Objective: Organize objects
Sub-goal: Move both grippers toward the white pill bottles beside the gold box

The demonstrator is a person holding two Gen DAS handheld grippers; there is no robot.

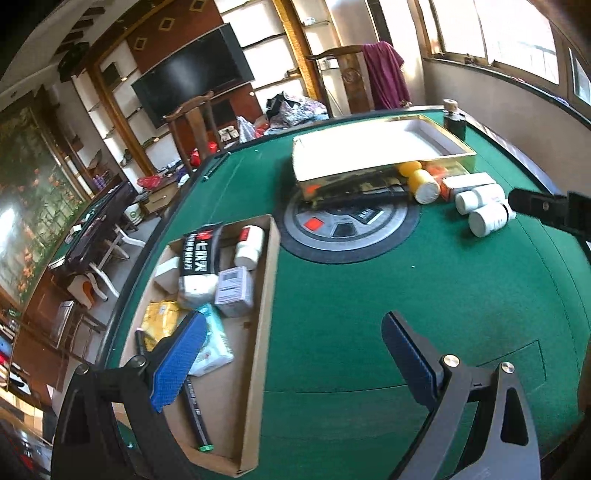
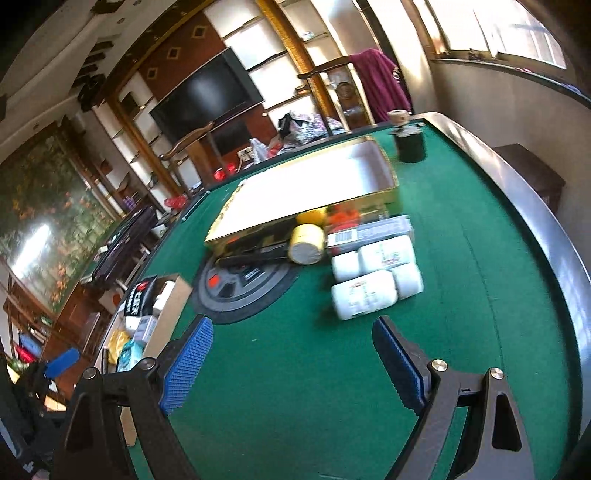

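Green table (image 1: 332, 295). Left tongs (image 1: 295, 354): apart, holding nothing, over the right wall of the cardboard tray (image 1: 264, 295); tray ahead-left holds a black packet (image 1: 197, 254), white bottle (image 1: 249, 245), grey box (image 1: 232, 291), yellow pouch (image 1: 160, 323). Right tongs (image 2: 291, 360): apart, empty, over bare felt. Just ahead of them, two white bottles (image 2: 373, 286) lying on their sides, touching; beyond, yellow bottle (image 2: 306, 243), then gold box (image 2: 306, 199). Dark jar (image 2: 410, 146) far ahead-right.

a lived-in home sitting room; a dark flat television (image 1: 194, 72) hangs among wooden display shelves (image 1: 110, 122); carved wooden chairs (image 1: 195, 110), one draped with a purple garment (image 1: 386, 74), surround a green felt mahjong table (image 1: 369, 295); sunlit windows (image 1: 517, 33)
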